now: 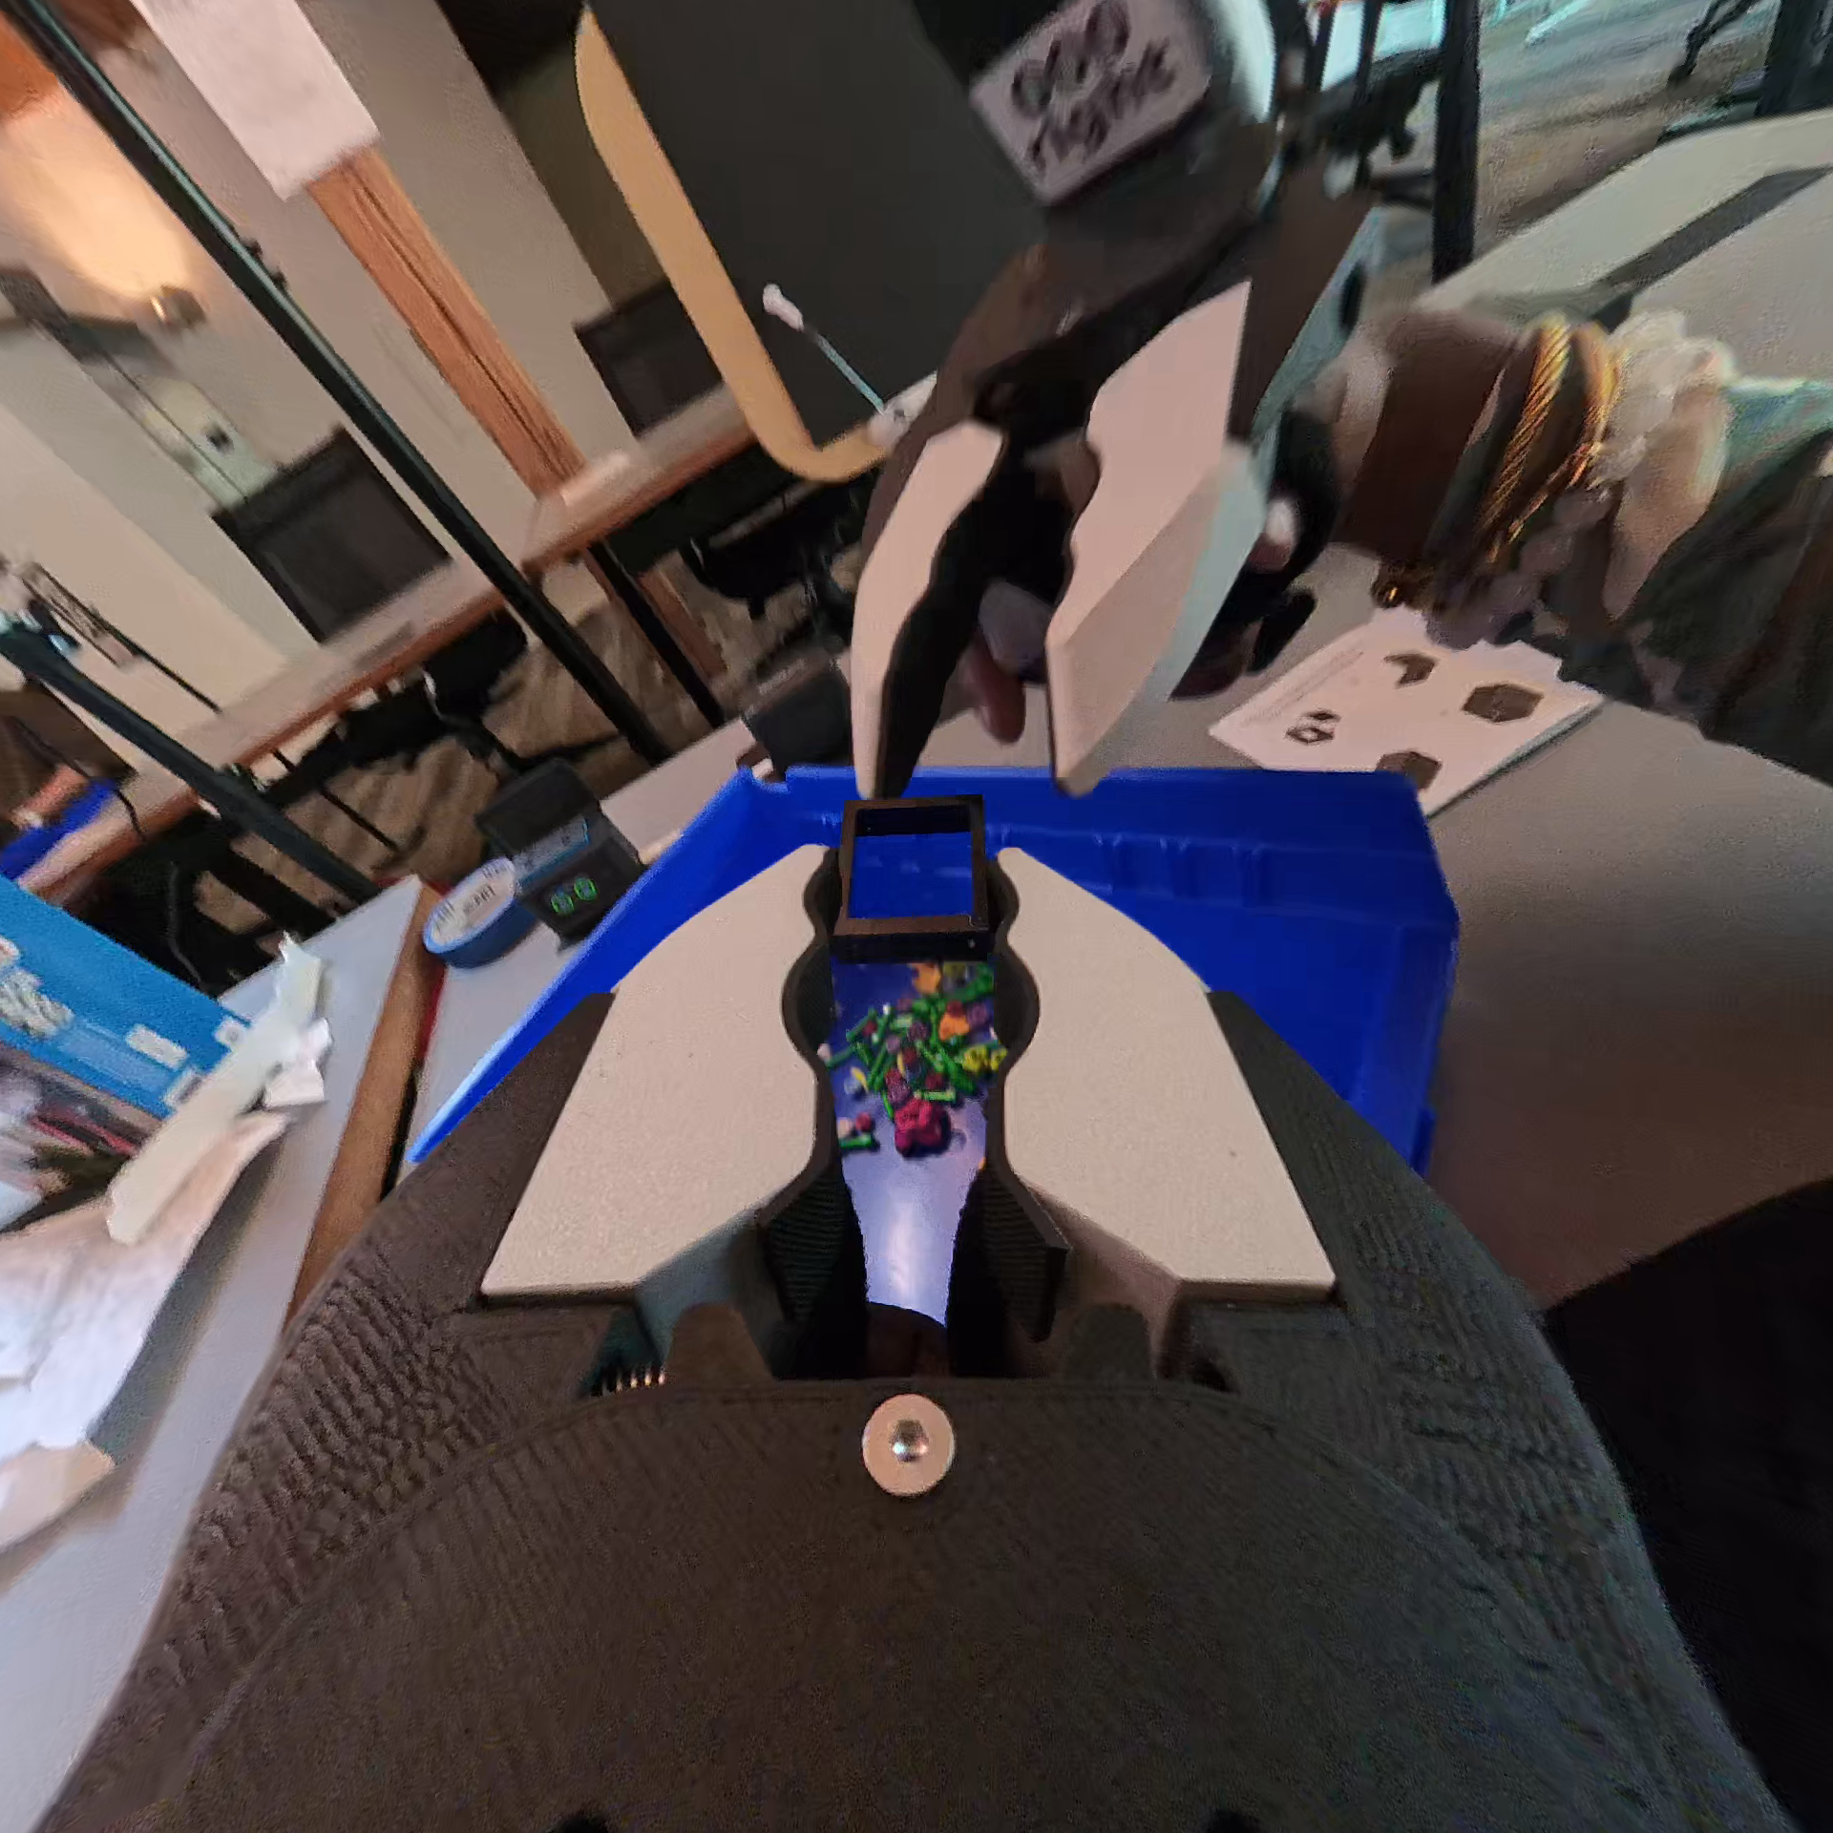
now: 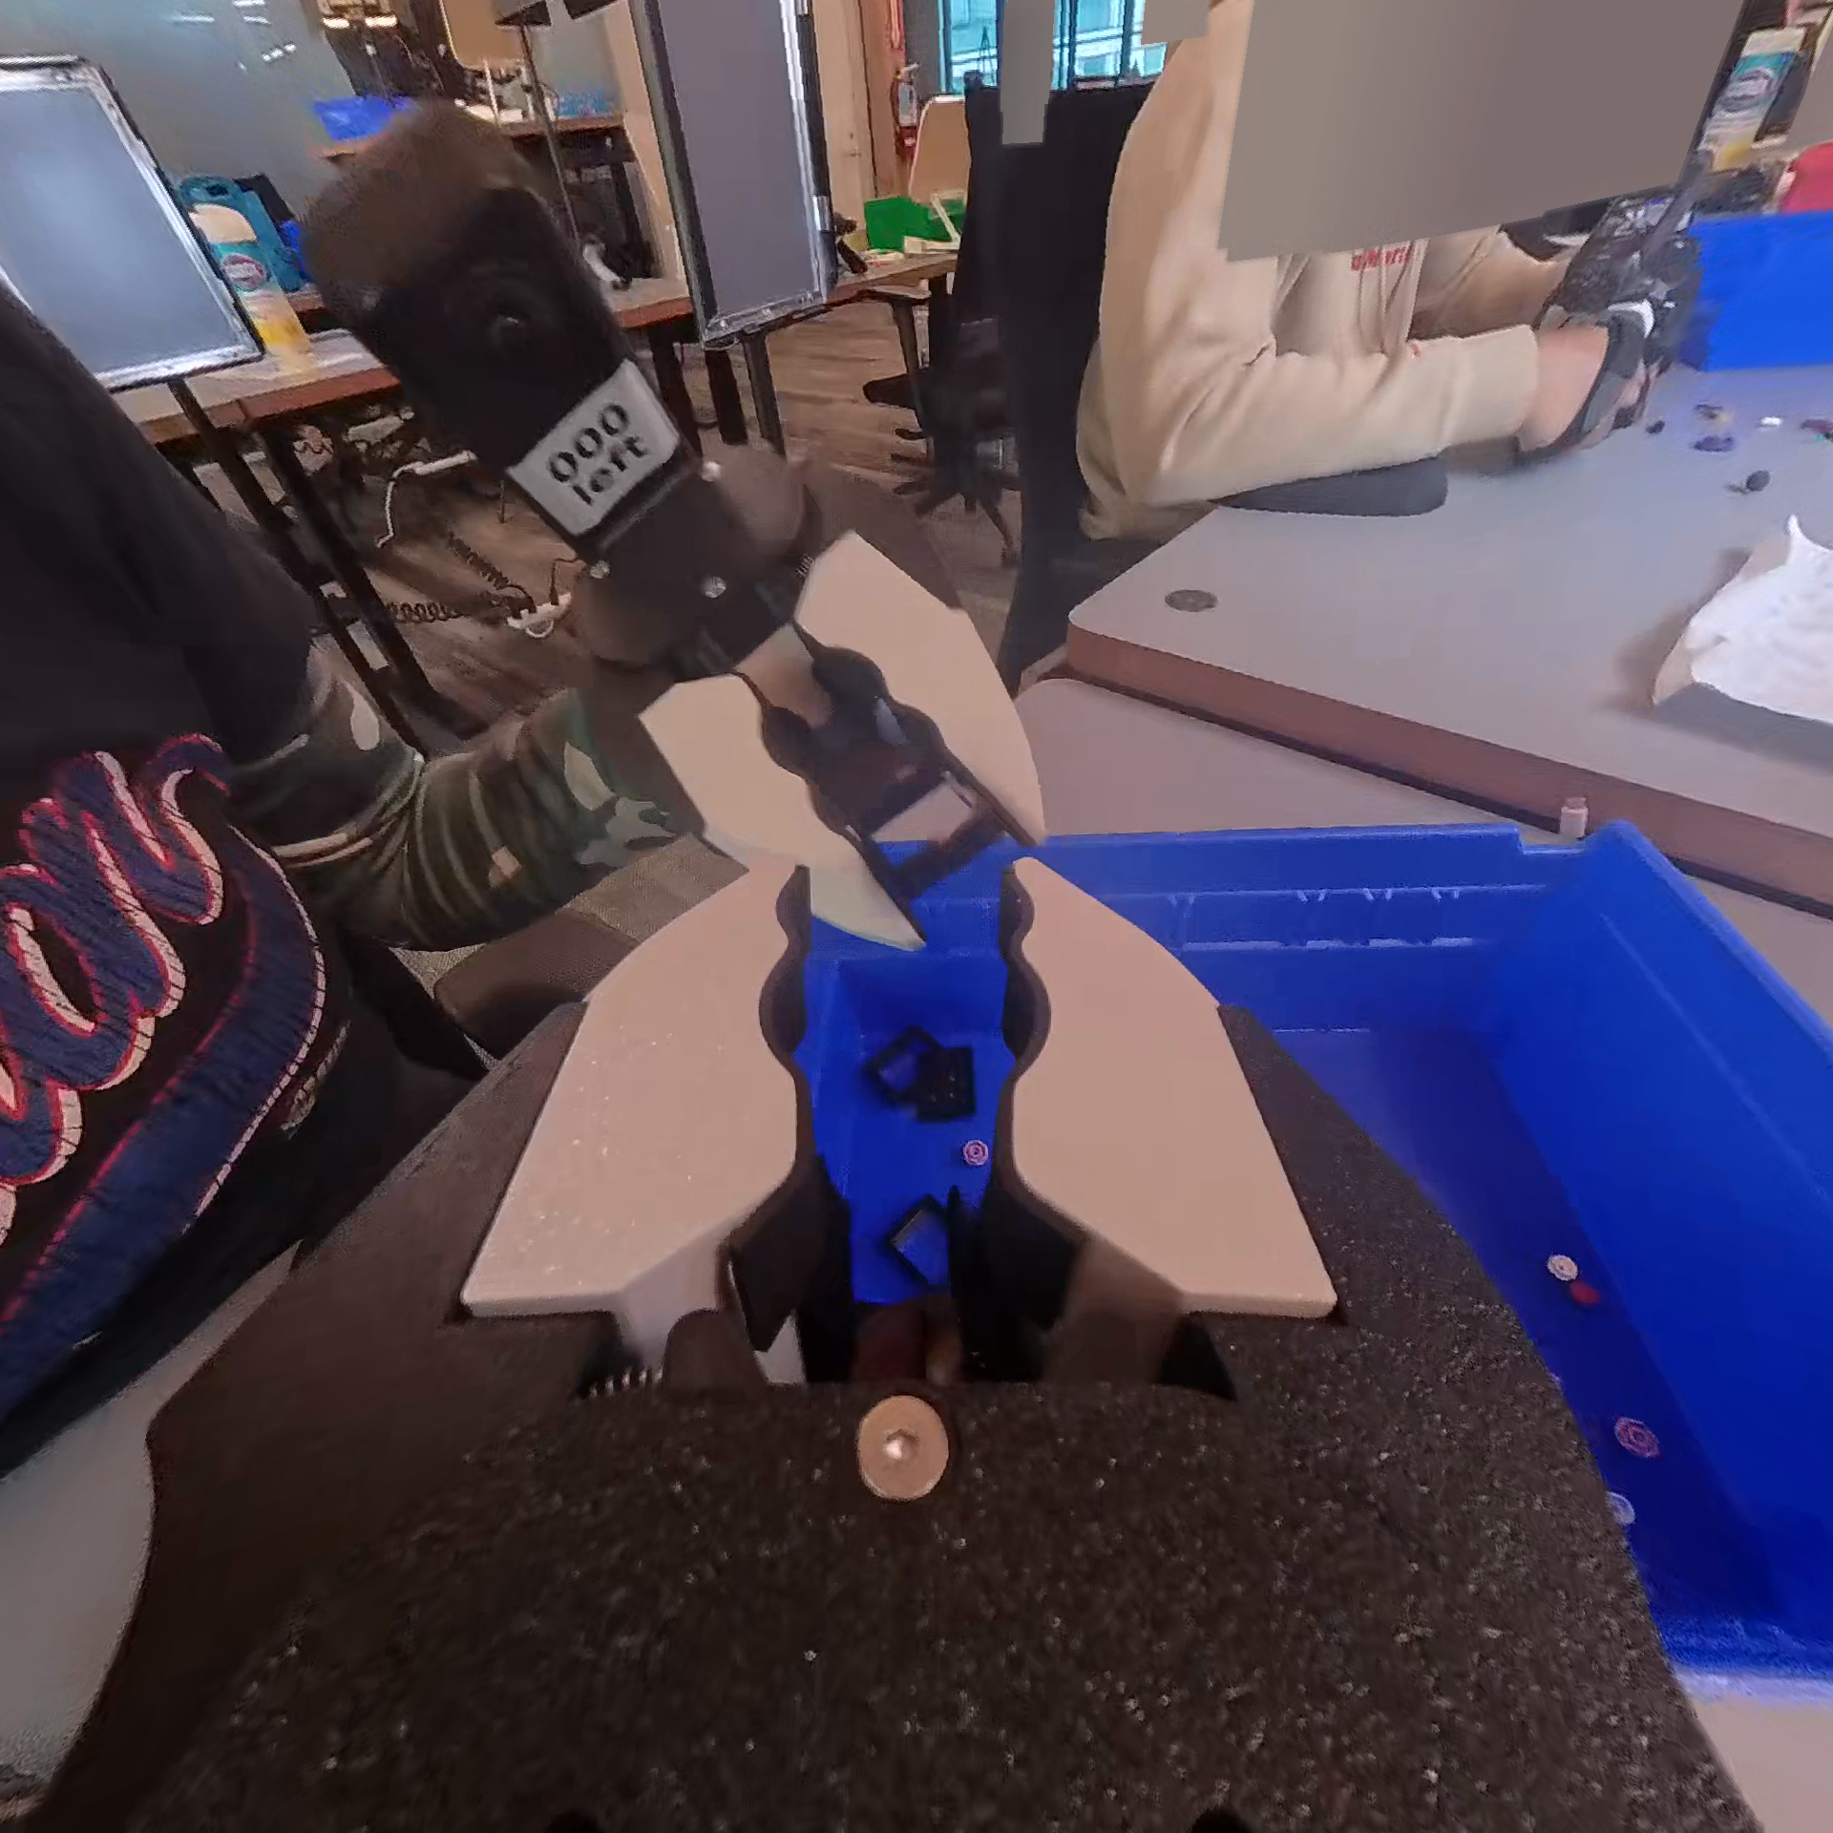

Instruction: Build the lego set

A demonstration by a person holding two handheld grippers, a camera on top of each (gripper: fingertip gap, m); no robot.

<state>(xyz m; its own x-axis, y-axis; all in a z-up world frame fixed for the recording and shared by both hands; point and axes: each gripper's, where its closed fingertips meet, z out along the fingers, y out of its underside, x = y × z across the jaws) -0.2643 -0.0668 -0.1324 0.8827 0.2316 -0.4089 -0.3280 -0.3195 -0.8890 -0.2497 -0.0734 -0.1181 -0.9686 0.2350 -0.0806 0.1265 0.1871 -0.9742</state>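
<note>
The left gripper (image 1: 914, 898) pinches a black frame (image 1: 914, 873) in its jaws above the blue bin (image 1: 1289, 893); the right gripper (image 2: 905, 913) hangs empty beside it (jaws parted), loose pieces (image 1: 917, 1066) lying below.

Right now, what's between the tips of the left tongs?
A black square frame piece, pinched between the left tongs above the blue bin. The left wrist view shows it best; the right tongs hold nothing.

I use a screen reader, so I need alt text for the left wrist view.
The left gripper pinches a black square frame piece over a blue bin holding a pile of small colourful pieces. The right gripper, open, reaches down toward the frame from above.
</note>
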